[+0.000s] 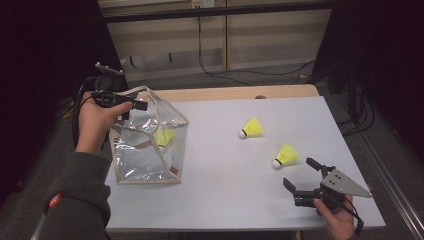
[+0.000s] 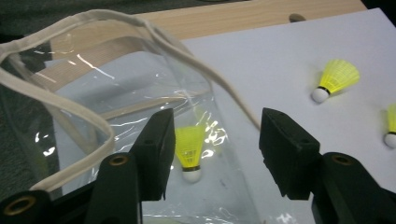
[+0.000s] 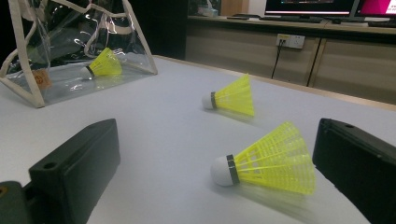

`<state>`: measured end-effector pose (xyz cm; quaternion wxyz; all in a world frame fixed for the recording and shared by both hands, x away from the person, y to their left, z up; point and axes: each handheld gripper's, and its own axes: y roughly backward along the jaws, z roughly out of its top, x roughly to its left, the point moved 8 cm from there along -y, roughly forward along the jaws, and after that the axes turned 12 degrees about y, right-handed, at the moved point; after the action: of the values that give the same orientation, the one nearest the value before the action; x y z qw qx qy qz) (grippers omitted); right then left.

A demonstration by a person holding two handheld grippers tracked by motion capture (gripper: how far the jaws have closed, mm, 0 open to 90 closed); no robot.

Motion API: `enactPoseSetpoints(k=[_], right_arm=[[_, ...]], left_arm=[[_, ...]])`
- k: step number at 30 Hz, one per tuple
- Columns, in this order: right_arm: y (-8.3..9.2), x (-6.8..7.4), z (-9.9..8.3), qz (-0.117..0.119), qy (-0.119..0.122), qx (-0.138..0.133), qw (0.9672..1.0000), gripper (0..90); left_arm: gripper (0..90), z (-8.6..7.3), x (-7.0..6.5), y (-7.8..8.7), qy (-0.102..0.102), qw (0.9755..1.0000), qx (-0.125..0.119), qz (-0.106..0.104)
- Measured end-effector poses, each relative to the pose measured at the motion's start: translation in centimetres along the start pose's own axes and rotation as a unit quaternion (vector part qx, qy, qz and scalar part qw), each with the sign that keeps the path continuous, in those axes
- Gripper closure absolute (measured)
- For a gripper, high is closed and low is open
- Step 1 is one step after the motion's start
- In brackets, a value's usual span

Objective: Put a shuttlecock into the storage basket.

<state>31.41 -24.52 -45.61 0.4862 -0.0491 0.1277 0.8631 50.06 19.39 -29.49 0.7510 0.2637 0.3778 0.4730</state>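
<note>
A yellow shuttlecock (image 2: 190, 151) lies inside a clear plastic bag (image 1: 145, 165) with cream cloth edging, at the left side of the white surface (image 1: 225, 190). In the left gripper view it sits on the bag's floor with its white cork tip toward the camera and its skirt pointing away, seen through the plastic between the two black jaws. Nothing is pressed between those jaws: the left tool (image 2: 212, 149) has its jaws apart, hovering over the bag's open mouth, with the shuttlecock lying loose well below them. In the high view the left tool (image 1: 131, 104) is held in the person's left hand (image 1: 95, 122) at the bag's upper left corner, beside the cream rim.

Two more yellow shuttlecocks lie on their sides on the bare surface, well apart from the bag. The farther shuttlecock (image 1: 251, 128) lies near the middle of the surface, cork tip toward the left. The nearer shuttlecock (image 1: 285, 155) lies to its lower right, cork tip toward the lower left.

The right tool (image 1: 301, 176) is low over the surface near its front right corner, held in the person's right hand (image 1: 337, 217), with the grey three-cornered plate on top. Its jaws stand wide apart and grip nothing. In the right gripper view the nearer shuttlecock (image 3: 268, 161) lies between the two jaws, closer to the right one, touching neither.
</note>
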Motion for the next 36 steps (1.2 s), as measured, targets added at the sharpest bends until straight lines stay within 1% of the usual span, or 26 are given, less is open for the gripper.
enactPoseSetpoints(k=[2, 5, 8, 9, 10, 11, 12, 13, 15, 16, 18, 19, 20, 21, 23, 25, 26, 27, 32, 36], right_arm=[[0.0, 0.0, 0.0, 0.0, 0.0, 0.0, 1.0, 0.8], [0.0, 0.0, 0.0, 0.0, -0.002, 0.0, 1.0, 0.8], [0.1, -0.1, 0.0, 0.0, 0.0, 0.001, 1.0, 0.8], [0.1, -0.1, 0.0, 0.0, 0.0, 0.001, 1.0, 0.8], [0.1, 0.0, 0.0, 0.0, -0.001, 0.001, 1.0, 0.8], [0.0, 0.0, 0.0, 0.002, -0.001, 0.0, 1.0, 0.8], [0.0, 0.0, 0.0, 0.001, -0.001, 0.0, 1.0, 0.8], [0.0, 0.1, 0.0, 0.002, -0.001, 0.0, 1.0, 0.8], [0.0, 0.1, 0.0, 0.002, -0.002, 0.0, 1.0, 0.8], [0.0, 0.0, 0.0, 0.002, -0.001, 0.0, 1.0, 0.8], [0.0, 0.1, 0.0, 0.003, -0.001, 0.0, 1.0, 0.8], [0.0, 0.0, 0.1, 0.003, -0.001, 0.0, 1.0, 0.8], [0.0, 0.0, 0.1, 0.003, -0.001, 0.0, 1.0, 0.8], [0.0, 0.0, 0.1, 0.003, 0.0, 0.0, 1.0, 0.8], [0.1, 0.0, 0.1, 0.004, 0.0, 0.0, 1.0, 0.8], [0.0, 0.1, 0.1, 0.003, 0.001, 0.0, 1.0, 0.8], [0.0, 0.1, 0.1, 0.003, 0.0, -0.001, 1.0, 0.8], [0.0, 0.1, 0.1, 0.003, 0.0, -0.001, 1.0, 0.8], [0.0, 0.1, 0.1, 0.003, -0.001, 0.0, 1.0, 0.8], [0.0, 0.0, 0.1, 0.003, -0.001, -0.001, 1.0, 0.8]], left_arm=[[43.9, 0.0, -0.5, 0.1, -0.011, 0.9999, 0.004, -0.009], [43.1, 0.1, -1.5, 0.1, -0.014, 0.9996, 0.0, -0.026], [41.7, 0.0, -2.1, 0.1, -0.021, 0.9993, 0.003, -0.032], [41.1, 0.0, -2.6, 0.2, -0.023, 0.999, 0.001, -0.039], [41.0, 0.0, -2.8, 0.2, -0.027, 0.9989, 0.002, -0.039], [40.7, 0.0, -2.8, 0.2, -0.027, 0.9989, 0.002, -0.039], [40.1, 0.0, -3.2, 0.3, -0.029, 0.9985, 0.002, -0.046], [39.2, 0.0, -3.2, 0.3, -0.029, 0.9985, 0.002, -0.046], [38.9, -0.1, -3.7, 0.3, -0.031, 0.998, 0.005, -0.055], [38.8, -0.2, -4.0, 0.3, -0.035, 0.9977, 0.007, -0.057], [37.8, -0.2, -4.3, 0.3, -0.035, 0.9976, 0.006, -0.059], [37.2, -0.2, -4.7, 0.3, -0.04, 0.9972, 0.007, -0.063], [37.1, -0.2, -4.7, 0.3, -0.04, 0.9972, 0.007, -0.063], [36.3, -0.3, -5.1, 0.2, -0.043, 0.9969, 0.009, -0.065], [35.0, -0.4, -5.4, 0.2, -0.045, 0.9968, 0.01, -0.066], [33.9, -0.5, -5.9, 0.1, -0.051, 0.9961, 0.01, -0.071], [33.5, -0.6, -6.4, -0.1, -0.057, 0.9956, 0.013, -0.073], [33.0, -0.6, -6.4, -0.1, -0.057, 0.9956, 0.013, -0.073], [31.6, -1.0, -7.7, -0.4, -0.07, 0.9936, 0.024, -0.085], [29.4, -1.1, -8.4, -0.8, -0.075, 0.9928, 0.027, -0.089]])
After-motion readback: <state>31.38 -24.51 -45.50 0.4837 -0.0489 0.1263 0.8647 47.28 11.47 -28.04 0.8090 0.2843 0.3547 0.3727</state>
